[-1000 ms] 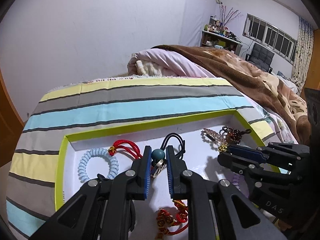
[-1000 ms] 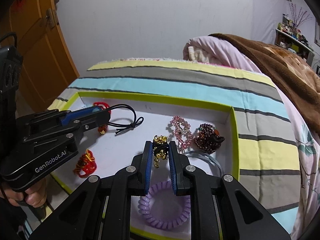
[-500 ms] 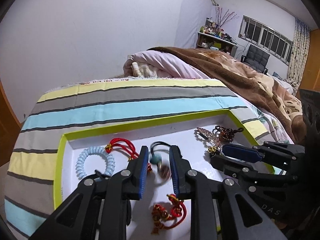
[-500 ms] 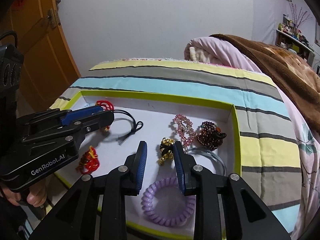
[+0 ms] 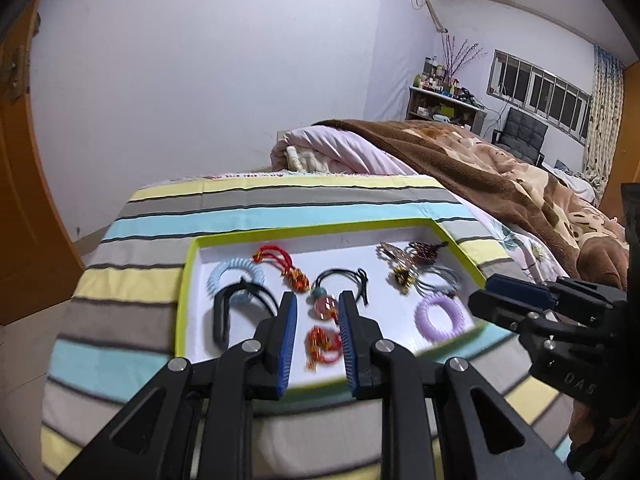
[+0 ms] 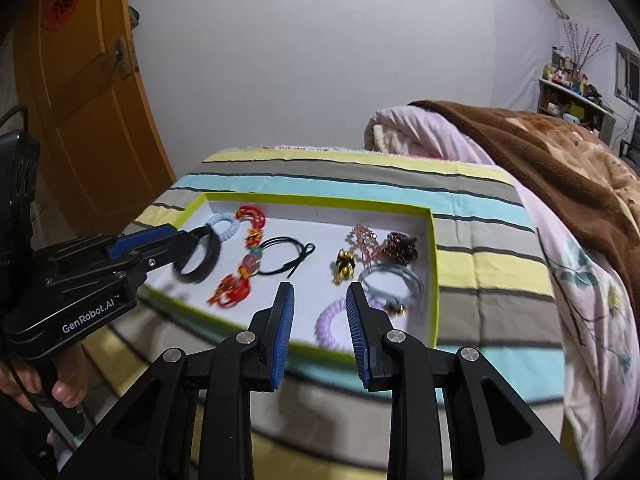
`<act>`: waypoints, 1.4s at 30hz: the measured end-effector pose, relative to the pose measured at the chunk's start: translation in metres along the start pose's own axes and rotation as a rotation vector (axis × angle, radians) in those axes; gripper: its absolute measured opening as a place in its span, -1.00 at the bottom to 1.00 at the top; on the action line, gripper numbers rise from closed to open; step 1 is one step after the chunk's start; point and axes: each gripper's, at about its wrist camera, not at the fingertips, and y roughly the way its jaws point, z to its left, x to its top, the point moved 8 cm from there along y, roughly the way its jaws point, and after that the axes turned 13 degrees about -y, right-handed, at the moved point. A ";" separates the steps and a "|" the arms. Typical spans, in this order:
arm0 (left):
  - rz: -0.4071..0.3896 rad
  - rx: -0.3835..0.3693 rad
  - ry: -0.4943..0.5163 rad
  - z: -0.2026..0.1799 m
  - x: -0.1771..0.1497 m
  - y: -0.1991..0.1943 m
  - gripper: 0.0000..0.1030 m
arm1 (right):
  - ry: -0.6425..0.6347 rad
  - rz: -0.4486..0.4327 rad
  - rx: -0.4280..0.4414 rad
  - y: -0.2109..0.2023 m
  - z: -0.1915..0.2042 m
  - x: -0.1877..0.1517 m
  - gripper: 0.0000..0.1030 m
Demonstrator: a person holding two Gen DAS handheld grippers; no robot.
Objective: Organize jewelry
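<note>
A white tray with a lime-green rim [image 5: 182,280] [image 6: 434,264] lies on the striped bedcover. In it lie a pale blue coil tie [image 5: 236,276], a black bangle [image 5: 224,312] [image 6: 198,258], red knotted charms [image 5: 322,344] [image 6: 236,290], a black cord with teal and pink beads [image 5: 326,298] [image 6: 256,260], a gold charm [image 6: 346,268], a pink beaded piece [image 6: 366,240], a dark beaded piece [image 6: 400,246], a grey ring [image 6: 392,282] and a purple coil tie [image 5: 440,316] [image 6: 332,324]. My left gripper [image 5: 318,308] and right gripper [image 6: 320,300] are both open and empty, held back above the tray's near edge.
The tray sits on a bed end covered in yellow, grey and blue stripes [image 5: 280,208]. A brown blanket [image 6: 560,168] and pink quilt [image 5: 340,152] lie to the right. An orange door [image 6: 80,120] stands at the left. A shelf and window are far right.
Both grippers opened, let go of the bead cord and the gold charm in the tray, and pulled back and up away from it.
</note>
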 end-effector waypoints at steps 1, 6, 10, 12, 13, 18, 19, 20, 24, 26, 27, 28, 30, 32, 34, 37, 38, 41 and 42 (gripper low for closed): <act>-0.008 0.003 -0.002 0.000 -0.003 -0.008 -0.57 | -0.003 -0.006 -0.004 -0.007 0.002 -0.002 -0.46; -0.037 0.011 -0.016 0.000 -0.018 -0.040 -0.57 | -0.006 -0.026 -0.021 -0.040 0.015 -0.018 -0.46; -0.047 0.023 -0.027 0.002 -0.034 -0.061 -0.57 | -0.010 -0.042 -0.038 -0.063 0.025 -0.029 -0.46; -0.054 0.039 -0.024 0.003 -0.041 -0.069 -0.57 | -0.014 -0.055 -0.043 -0.075 0.031 -0.033 -0.46; -0.057 0.047 -0.024 0.004 -0.045 -0.074 -0.57 | -0.017 -0.061 -0.048 -0.079 0.033 -0.035 -0.46; -0.080 0.084 -0.032 0.010 -0.063 -0.096 -0.57 | -0.011 -0.090 -0.058 -0.101 0.044 -0.045 -0.46; -0.085 0.089 -0.034 0.011 -0.066 -0.100 -0.57 | -0.014 -0.093 -0.064 -0.104 0.046 -0.048 -0.46; -0.088 0.091 -0.036 0.011 -0.069 -0.104 -0.56 | -0.018 -0.093 -0.069 -0.106 0.048 -0.051 -0.46; -0.099 0.093 -0.039 0.010 -0.079 -0.115 -0.56 | -0.018 -0.086 -0.062 -0.113 0.057 -0.063 -0.46; -0.099 0.091 -0.046 0.009 -0.082 -0.118 -0.56 | -0.018 -0.084 -0.060 -0.116 0.061 -0.068 -0.46; -0.098 0.091 -0.050 0.009 -0.084 -0.119 -0.56 | -0.019 -0.082 -0.058 -0.117 0.062 -0.069 -0.46; -0.097 0.090 -0.051 0.008 -0.086 -0.119 -0.56 | -0.022 -0.081 -0.056 -0.118 0.064 -0.070 -0.46; -0.098 0.095 -0.050 0.008 -0.089 -0.120 -0.56 | -0.030 -0.082 -0.060 -0.120 0.066 -0.073 -0.46; -0.097 0.097 -0.045 0.007 -0.092 -0.122 -0.56 | -0.036 -0.082 -0.059 -0.120 0.068 -0.074 -0.46; -0.096 0.104 -0.041 0.007 -0.093 -0.121 -0.56 | -0.037 -0.082 -0.060 -0.120 0.068 -0.075 -0.46; -0.094 0.107 -0.039 0.006 -0.094 -0.120 -0.56 | -0.035 -0.079 -0.058 -0.118 0.068 -0.076 -0.46; -0.092 0.106 -0.041 0.006 -0.095 -0.119 -0.56 | -0.034 -0.076 -0.058 -0.118 0.068 -0.076 -0.46; -0.088 0.111 -0.041 0.006 -0.096 -0.117 -0.56 | -0.034 -0.073 -0.057 -0.117 0.068 -0.077 -0.46; -0.087 0.112 -0.041 0.006 -0.096 -0.117 -0.56 | -0.034 -0.073 -0.057 -0.117 0.068 -0.077 -0.46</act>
